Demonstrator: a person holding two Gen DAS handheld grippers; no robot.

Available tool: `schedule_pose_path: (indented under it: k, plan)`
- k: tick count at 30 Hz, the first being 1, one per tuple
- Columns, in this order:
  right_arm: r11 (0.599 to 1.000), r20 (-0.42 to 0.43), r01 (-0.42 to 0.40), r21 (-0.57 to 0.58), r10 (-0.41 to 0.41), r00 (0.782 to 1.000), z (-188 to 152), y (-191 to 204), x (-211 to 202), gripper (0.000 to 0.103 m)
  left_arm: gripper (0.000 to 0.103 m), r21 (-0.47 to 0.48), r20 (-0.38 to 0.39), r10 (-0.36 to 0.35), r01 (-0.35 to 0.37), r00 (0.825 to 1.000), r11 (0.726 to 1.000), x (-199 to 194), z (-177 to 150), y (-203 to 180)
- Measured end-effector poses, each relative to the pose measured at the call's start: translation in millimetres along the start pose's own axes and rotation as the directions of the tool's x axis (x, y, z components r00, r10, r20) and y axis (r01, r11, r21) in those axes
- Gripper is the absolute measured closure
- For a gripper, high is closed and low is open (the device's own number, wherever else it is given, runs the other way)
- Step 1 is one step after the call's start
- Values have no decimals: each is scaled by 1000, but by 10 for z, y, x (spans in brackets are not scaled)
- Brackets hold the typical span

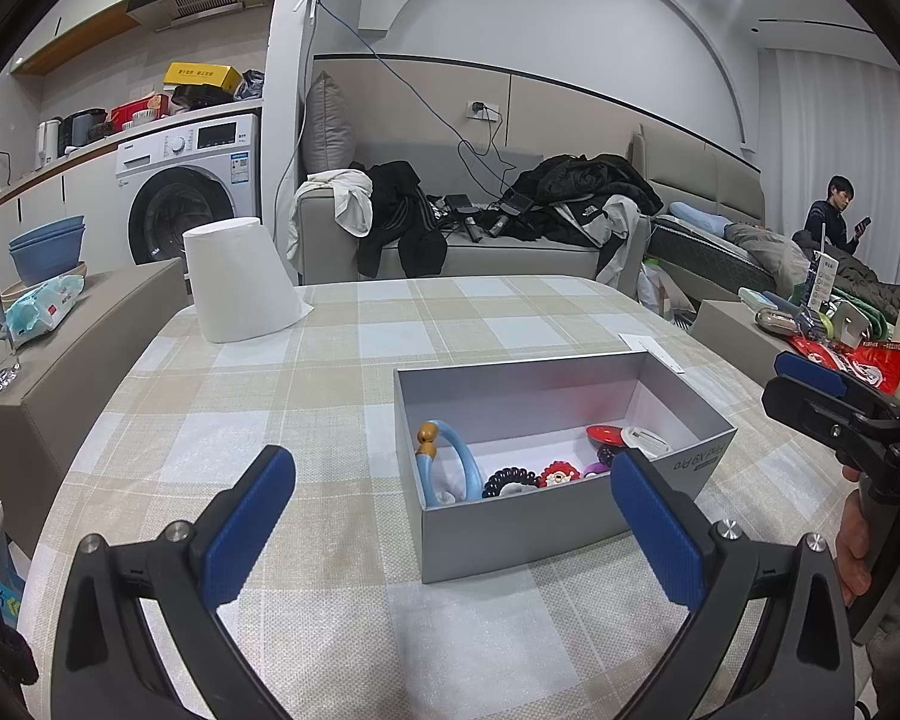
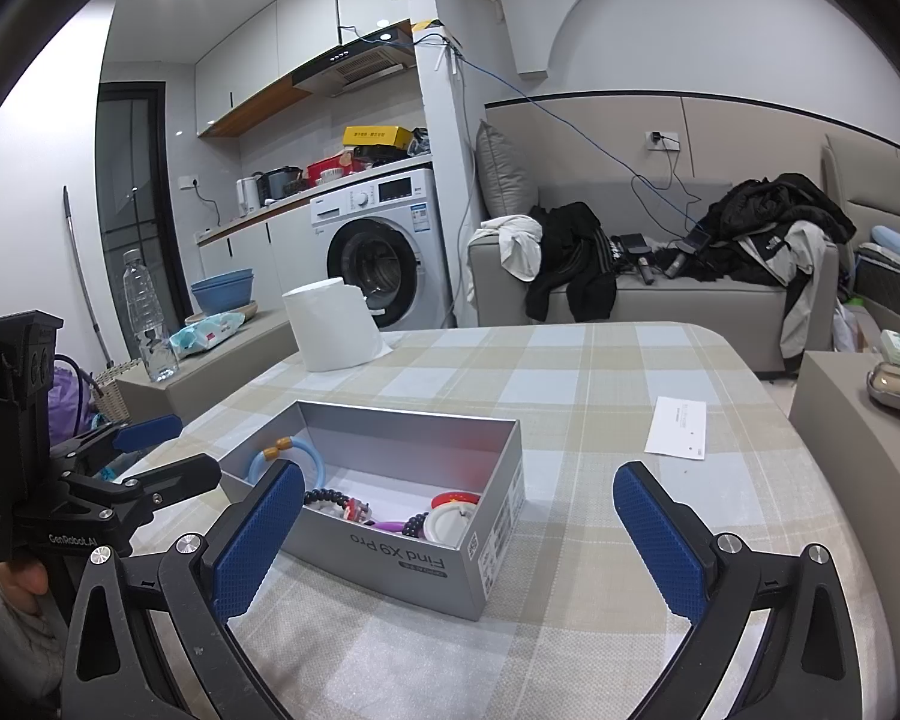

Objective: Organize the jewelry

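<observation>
A grey open box (image 1: 528,531) (image 2: 414,564) stands on the checked tablecloth. Inside lie a light blue bangle with wooden beads (image 1: 450,459) (image 2: 315,459), a dark coiled hair tie (image 1: 507,477) (image 2: 324,498), a red and white charm (image 1: 559,474), a red disc (image 1: 605,435) (image 2: 455,501) and a white round piece (image 1: 648,441) (image 2: 447,525). My left gripper (image 1: 450,534) is open and empty just in front of the box. My right gripper (image 2: 459,540) is open and empty, its jaws straddling the box's near corner. Each gripper shows in the other's view: the right gripper (image 1: 810,384), the left gripper (image 2: 150,456).
A white paper roll (image 1: 240,279) (image 2: 336,324) stands at the table's far left. A white card (image 2: 678,426) lies right of the box. Side benches hold a water bottle (image 2: 147,324), wipes (image 1: 42,306) and packets (image 1: 834,354). A sofa with clothes stands behind.
</observation>
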State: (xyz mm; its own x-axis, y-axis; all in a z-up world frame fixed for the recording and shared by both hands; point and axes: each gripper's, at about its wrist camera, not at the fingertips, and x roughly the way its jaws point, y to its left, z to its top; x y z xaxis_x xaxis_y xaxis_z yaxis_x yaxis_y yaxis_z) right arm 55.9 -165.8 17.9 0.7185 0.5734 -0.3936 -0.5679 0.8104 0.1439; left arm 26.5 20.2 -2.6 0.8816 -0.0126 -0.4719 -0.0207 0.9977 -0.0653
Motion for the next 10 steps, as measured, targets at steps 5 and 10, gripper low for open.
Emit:
schedule_pose_path:
  k: [5,10]
  plan:
    - [1000,0,0,0,0,1000,0,-1,-2,0,1,0,0,0,0,1000,1000,0,-2,4]
    - [1000,0,0,0,0,1000,0,1,1,0,1,-3,-1,1,-1,1000,1000,2,0,1]
